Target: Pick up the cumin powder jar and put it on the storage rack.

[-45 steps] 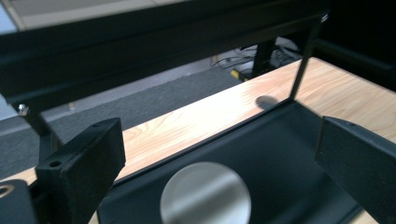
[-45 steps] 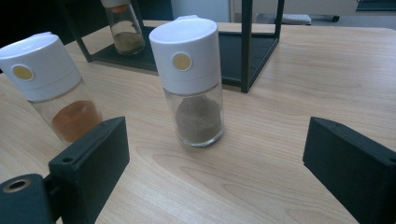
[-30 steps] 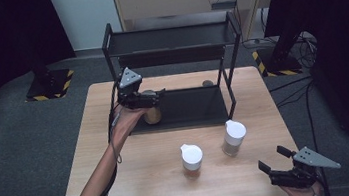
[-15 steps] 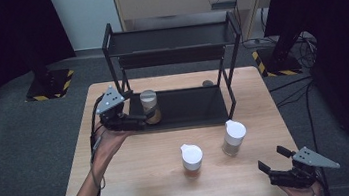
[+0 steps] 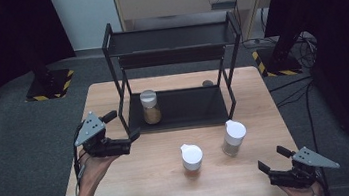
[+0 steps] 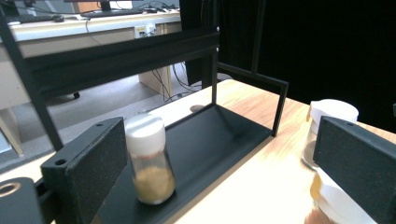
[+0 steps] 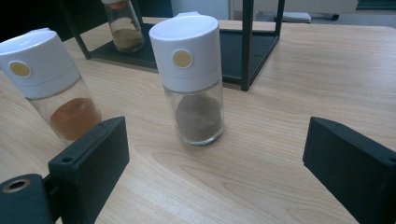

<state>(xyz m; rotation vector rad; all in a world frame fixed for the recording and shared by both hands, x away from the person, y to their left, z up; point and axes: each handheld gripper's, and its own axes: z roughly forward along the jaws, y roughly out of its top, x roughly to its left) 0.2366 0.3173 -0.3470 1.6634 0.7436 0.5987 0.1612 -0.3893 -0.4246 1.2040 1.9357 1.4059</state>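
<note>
The table [image 5: 138,188] is carrying a black rack [image 5: 172,48] at the upper centre of the high view, and one jar [image 5: 150,107] is already standing on the rack's lower shelf at its left end. Two more jars are waiting on the bare wood below it: the orange-spice jar [image 5: 192,160] at centre and the dark-spice jar [image 5: 233,137] just to its right.

The left claw [image 5: 125,129] is hovering at the left, jaws apart and holding nothing. The right claw [image 5: 270,158] is resting at the lower right, jaws also apart and empty, pointing toward the dark-spice jar [image 7: 192,77].

Judging from this, the next jar is about to be picked. A good grasp is closing on the glass body below the white cap, keeping the jar upright, and steering clear of the rack's front post when lifting it in.
</note>
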